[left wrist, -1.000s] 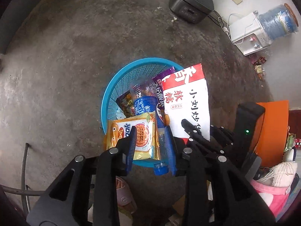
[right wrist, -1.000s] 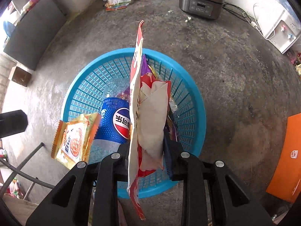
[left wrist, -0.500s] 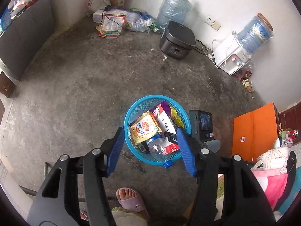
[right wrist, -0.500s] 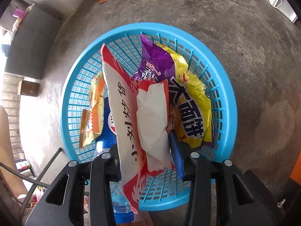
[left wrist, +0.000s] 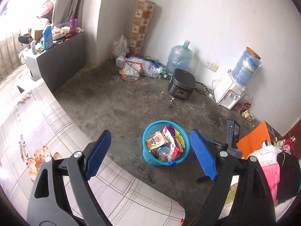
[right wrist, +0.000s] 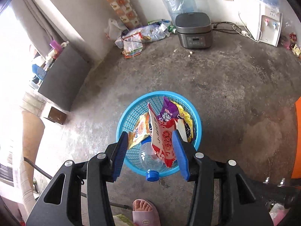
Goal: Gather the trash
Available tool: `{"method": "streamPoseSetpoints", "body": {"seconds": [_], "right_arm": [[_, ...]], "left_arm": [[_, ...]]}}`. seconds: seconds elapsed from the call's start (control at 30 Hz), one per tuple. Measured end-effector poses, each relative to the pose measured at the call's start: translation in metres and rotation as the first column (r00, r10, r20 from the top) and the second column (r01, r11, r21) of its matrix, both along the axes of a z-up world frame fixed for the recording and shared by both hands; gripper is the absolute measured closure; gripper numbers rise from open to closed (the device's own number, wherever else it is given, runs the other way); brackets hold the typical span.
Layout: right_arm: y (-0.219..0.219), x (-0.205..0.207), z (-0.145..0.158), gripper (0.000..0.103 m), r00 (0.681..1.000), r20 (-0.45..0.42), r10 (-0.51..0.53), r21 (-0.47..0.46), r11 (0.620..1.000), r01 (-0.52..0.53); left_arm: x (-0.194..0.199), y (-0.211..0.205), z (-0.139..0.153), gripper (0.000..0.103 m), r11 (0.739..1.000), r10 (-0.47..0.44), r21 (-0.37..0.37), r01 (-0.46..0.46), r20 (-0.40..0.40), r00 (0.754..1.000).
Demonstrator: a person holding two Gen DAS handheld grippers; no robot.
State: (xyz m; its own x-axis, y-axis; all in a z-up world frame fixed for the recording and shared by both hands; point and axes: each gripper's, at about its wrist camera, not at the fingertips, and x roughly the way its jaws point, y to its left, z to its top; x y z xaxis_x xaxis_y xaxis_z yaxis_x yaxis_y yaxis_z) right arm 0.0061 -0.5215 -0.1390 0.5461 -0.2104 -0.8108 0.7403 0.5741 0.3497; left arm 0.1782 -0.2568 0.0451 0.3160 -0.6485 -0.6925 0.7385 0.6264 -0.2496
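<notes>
**Both grippers empty above a filled basket**

Nearest the right wrist camera: right gripper (right wrist: 151, 152), blue pads (right wrist: 179, 156) spread apart, nothing between them. Below it, a foot in a pink slipper (right wrist: 144, 213) on the concrete floor (right wrist: 235, 94). Just past the fingertips: blue basket (right wrist: 196, 116) standing on the floor, holding a clear plastic bottle (right wrist: 150, 157) with its blue cap (right wrist: 152, 175) poking over the near rim, a red-and-white snack bag (right wrist: 161, 137) tilted upright in the middle, an orange packet (right wrist: 140, 130) to its left, purple and yellow wrappers (right wrist: 170, 111) behind.

From the left wrist camera: left gripper (left wrist: 150, 156), held well above and apart from the basket (left wrist: 145, 137), fingers wide open and empty. White checked cloth (left wrist: 122, 188) under its left finger. Black phone on a stand (left wrist: 233, 133) right of the basket.

Farther off, by the white wall: dark rice cooker (right wrist: 193, 30), water dispenser (right wrist: 268, 25), large water bottle (right wrist: 178, 1), and a loose pile of packets and bags (right wrist: 135, 41).
</notes>
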Motion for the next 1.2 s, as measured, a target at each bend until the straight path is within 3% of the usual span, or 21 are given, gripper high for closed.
{"method": "streamPoseSetpoints", "body": {"seconds": [0.1, 0.17, 0.23, 0.37, 0.43, 0.6, 0.73, 0.83, 1.0, 1.2], "right_arm": [[0.033, -0.01, 0.044, 0.053, 0.996, 0.067, 0.052, -0.087, 0.995, -0.046], [0.061, -0.015, 0.074, 0.046, 0.989, 0.11, 0.101, -0.151, 0.985, -0.084], [0.091, -0.021, 0.1, 0.036, 0.977, 0.149, 0.154, -0.22, 0.968, -0.119], [0.155, -0.03, 0.142, 0.022, 0.942, 0.195, 0.275, -0.352, 0.916, -0.195], [0.182, -0.033, 0.156, 0.016, 0.923, 0.216, 0.318, -0.39, 0.895, -0.217], [0.244, -0.036, 0.182, 0.006, 0.871, 0.247, 0.424, -0.467, 0.84, -0.277], [0.279, -0.034, 0.193, 0.007, 0.832, 0.235, 0.503, -0.507, 0.793, -0.337], [0.299, -0.033, 0.197, 0.006, 0.812, 0.222, 0.54, -0.513, 0.773, -0.373], [0.32, -0.035, 0.199, 0.006, 0.796, 0.189, 0.576, -0.509, 0.75, -0.422], [0.325, -0.039, 0.197, 0.006, 0.805, 0.172, 0.568, -0.514, 0.749, -0.418]], "left_arm": [[-0.016, 0.045, 0.02, 0.015, 0.992, 0.123, -0.03, -0.122, 0.035, 0.992], [-0.027, 0.074, 0.027, 0.01, 0.972, 0.234, -0.046, -0.232, 0.048, 0.971], [-0.039, 0.101, 0.028, 0.009, 0.937, 0.348, -0.029, -0.347, 0.053, 0.936], [-0.061, 0.138, 0.013, 0.009, 0.842, 0.526, 0.089, -0.532, 0.08, 0.847], [-0.074, 0.155, 0.008, 0.009, 0.809, 0.566, 0.124, -0.575, 0.099, 0.818], [-0.108, 0.188, 0.008, 0.009, 0.748, 0.605, 0.161, -0.644, 0.234, 0.761], [-0.122, 0.202, 0.004, 0.009, 0.72, 0.619, 0.203, -0.664, 0.246, 0.746], [-0.131, 0.205, -0.003, 0.009, 0.712, 0.616, 0.242, -0.659, 0.235, 0.752], [-0.141, 0.208, -0.003, 0.009, 0.697, 0.624, 0.251, -0.671, 0.249, 0.741], [-0.132, 0.208, -0.011, 0.009, 0.679, 0.65, 0.247, -0.691, 0.236, 0.722]]}}
